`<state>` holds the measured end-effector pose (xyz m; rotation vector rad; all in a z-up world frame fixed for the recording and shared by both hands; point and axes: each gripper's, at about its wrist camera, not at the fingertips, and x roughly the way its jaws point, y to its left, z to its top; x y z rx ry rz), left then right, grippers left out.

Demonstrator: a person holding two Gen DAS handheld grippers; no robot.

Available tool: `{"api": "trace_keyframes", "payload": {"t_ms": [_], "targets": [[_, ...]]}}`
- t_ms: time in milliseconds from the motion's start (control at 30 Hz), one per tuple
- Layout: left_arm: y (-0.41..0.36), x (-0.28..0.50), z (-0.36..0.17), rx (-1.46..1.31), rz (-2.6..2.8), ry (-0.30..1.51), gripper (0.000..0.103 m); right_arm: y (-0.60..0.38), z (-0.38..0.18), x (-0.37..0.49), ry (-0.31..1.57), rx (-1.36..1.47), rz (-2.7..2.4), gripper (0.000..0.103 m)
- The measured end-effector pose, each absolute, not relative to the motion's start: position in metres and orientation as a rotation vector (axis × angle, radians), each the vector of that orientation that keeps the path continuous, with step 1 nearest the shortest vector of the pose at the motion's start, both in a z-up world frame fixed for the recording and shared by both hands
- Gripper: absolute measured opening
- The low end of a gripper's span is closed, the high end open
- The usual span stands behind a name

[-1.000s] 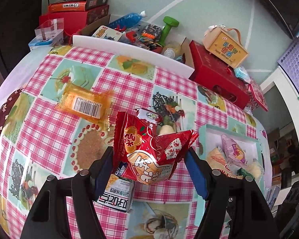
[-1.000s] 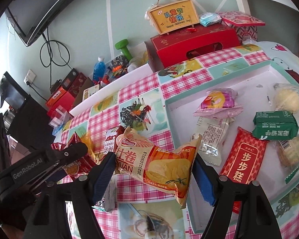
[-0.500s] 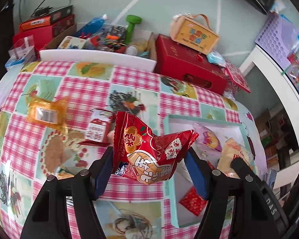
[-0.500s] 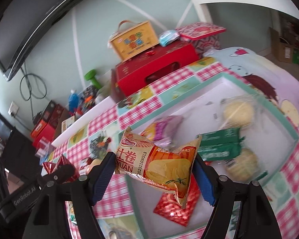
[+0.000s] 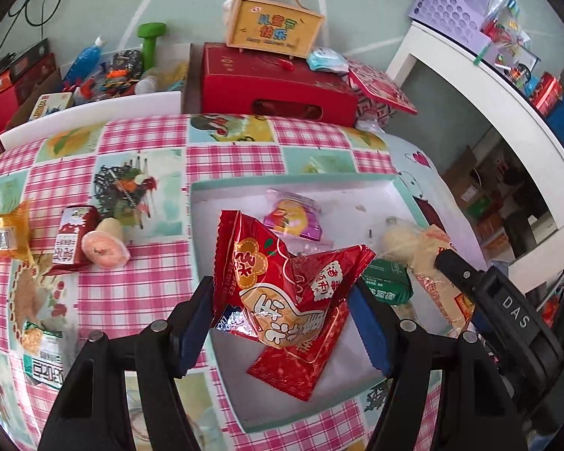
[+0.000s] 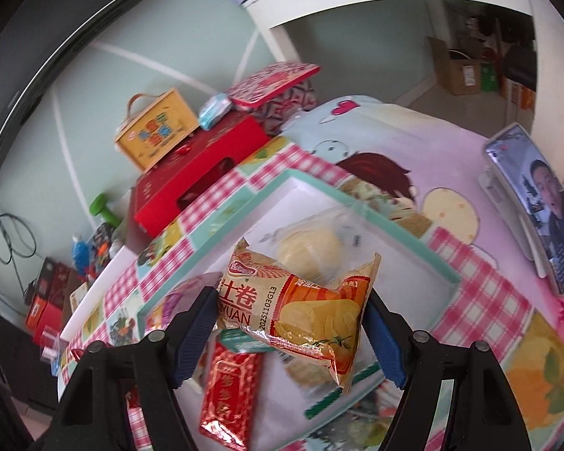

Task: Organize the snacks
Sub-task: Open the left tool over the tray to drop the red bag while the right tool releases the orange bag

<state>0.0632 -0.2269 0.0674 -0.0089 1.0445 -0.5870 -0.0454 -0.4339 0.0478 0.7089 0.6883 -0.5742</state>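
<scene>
My left gripper (image 5: 282, 317) is shut on a crumpled red snack bag (image 5: 282, 282) and hangs over the near left part of the teal-rimmed white tray (image 5: 293, 184). My right gripper (image 6: 291, 325) is shut on an orange-yellow roll-snack packet (image 6: 300, 308), held above the same tray (image 6: 376, 210). In the tray lie a flat red packet (image 6: 231, 391), a green packet (image 5: 389, 287), a pink-purple sweet (image 5: 293, 220) and pale buns in clear wrap (image 6: 308, 250). The right gripper's body with its packet shows at the right of the left wrist view (image 5: 500, 308).
Loose snacks lie on the checked cloth left of the tray: a pink round sweet (image 5: 105, 250), a small red packet (image 5: 71, 238), an orange packet (image 5: 3, 235). A red box (image 5: 274, 82) with a yellow carry box (image 5: 272, 26) stands behind. A phone (image 6: 537, 210) stands propped right of the tray.
Both grippers have swung right from the cloth with their packets held, and now hang over the tray. The views have rolled, and the phone has come into the right wrist view.
</scene>
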Motion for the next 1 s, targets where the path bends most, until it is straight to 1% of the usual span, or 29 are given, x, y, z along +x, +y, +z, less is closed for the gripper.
{"api": "trace_keyframes", "payload": {"t_ms": [467,1000], "targets": [[-0.238,0.073,0.038,0.015,-0.558,1.078,0.072,-0.453,0.023,-0.046,0.738,0.724,-0.617,0.078],[-0.240,0.078,0.025,0.031,-0.540,1.101,0.072,-0.446,0.007,-0.033,0.800,0.711,-0.583,0.079]]}}
